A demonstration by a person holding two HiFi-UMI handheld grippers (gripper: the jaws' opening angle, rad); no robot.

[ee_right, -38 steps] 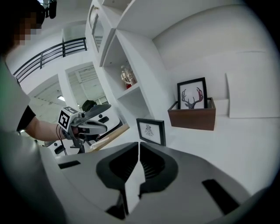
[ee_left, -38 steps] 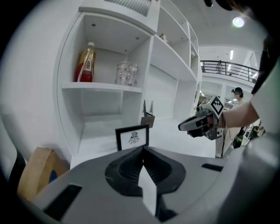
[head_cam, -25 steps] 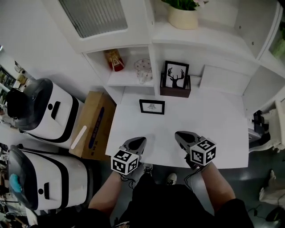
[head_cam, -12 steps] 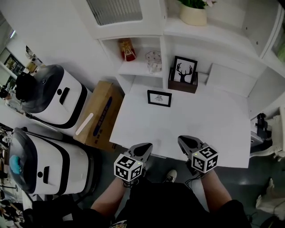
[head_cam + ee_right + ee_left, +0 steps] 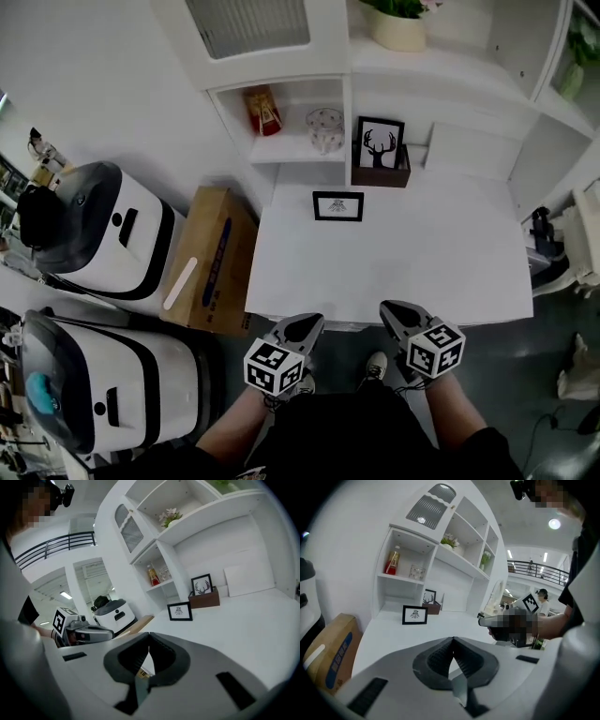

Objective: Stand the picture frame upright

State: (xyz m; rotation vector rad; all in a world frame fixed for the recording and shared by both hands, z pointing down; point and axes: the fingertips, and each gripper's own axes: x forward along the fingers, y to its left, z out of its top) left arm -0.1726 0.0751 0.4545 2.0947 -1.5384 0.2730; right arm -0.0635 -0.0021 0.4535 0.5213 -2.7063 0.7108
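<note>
Left claw (image 5: 307, 324), right claw (image 5: 393, 310) closed, empty; wooden box (image 5: 380, 177) holds deer picture (image 5: 379, 143).

Lab-like open hall: staged white shelf unit (image 5: 291, 150), table (image 5: 422, 262), bulky white machines (image 5: 108, 234), railed mezzanine (image 5: 536, 571) beyond.

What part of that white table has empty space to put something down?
Most of the table is bare: the whole stretch from the small picture frame and the brown box forward to the near edge, and the right side. It is crowded only at the back left.
</note>
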